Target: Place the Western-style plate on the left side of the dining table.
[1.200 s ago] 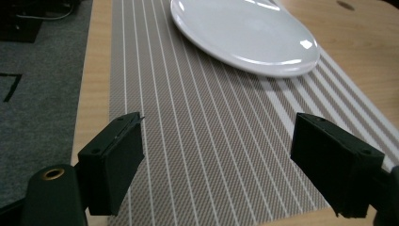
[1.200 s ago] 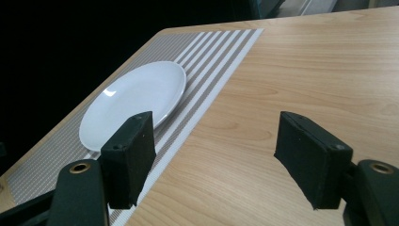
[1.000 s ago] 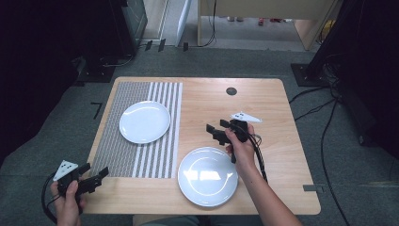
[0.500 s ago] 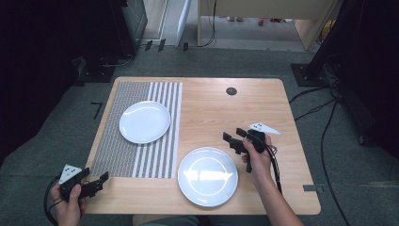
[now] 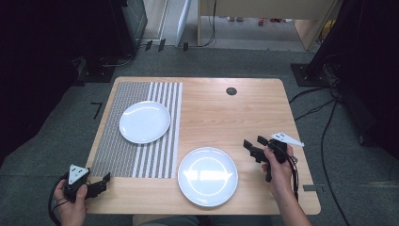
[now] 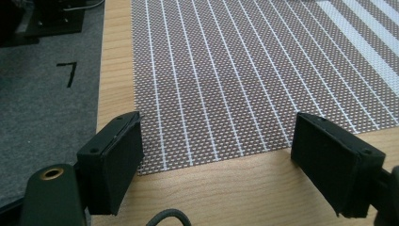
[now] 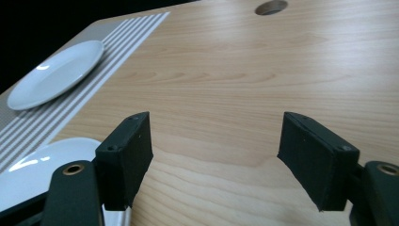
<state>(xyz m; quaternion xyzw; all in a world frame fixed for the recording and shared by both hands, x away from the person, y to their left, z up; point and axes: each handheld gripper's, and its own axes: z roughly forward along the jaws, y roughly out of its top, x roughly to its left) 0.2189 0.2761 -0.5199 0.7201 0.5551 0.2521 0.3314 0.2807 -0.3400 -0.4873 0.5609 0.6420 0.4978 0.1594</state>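
Note:
Two white plates lie on the wooden table (image 5: 226, 117). One plate (image 5: 144, 121) rests on a striped placemat (image 5: 117, 150) at the left. The other plate (image 5: 207, 175) sits on bare wood near the front edge. My right gripper (image 5: 253, 143) hovers just right of the near plate, open, and its jaws have just been opening a little with nothing between them. In the right gripper view the jaws (image 7: 219, 155) frame bare wood, with the near plate (image 7: 42, 165) at lower left. My left gripper (image 5: 104, 183) is open at the table's front left corner, over the placemat's near edge (image 6: 235, 70).
A round cable hole (image 5: 231, 91) sits at the table's far side. Grey carpet, cables and dark equipment surround the table. Bare wood stretches between the two plates and the right edge.
My right gripper has moved to the right and a little toward the front edge, from above the near plate's far rim to beside it. The left hand has hardly moved.

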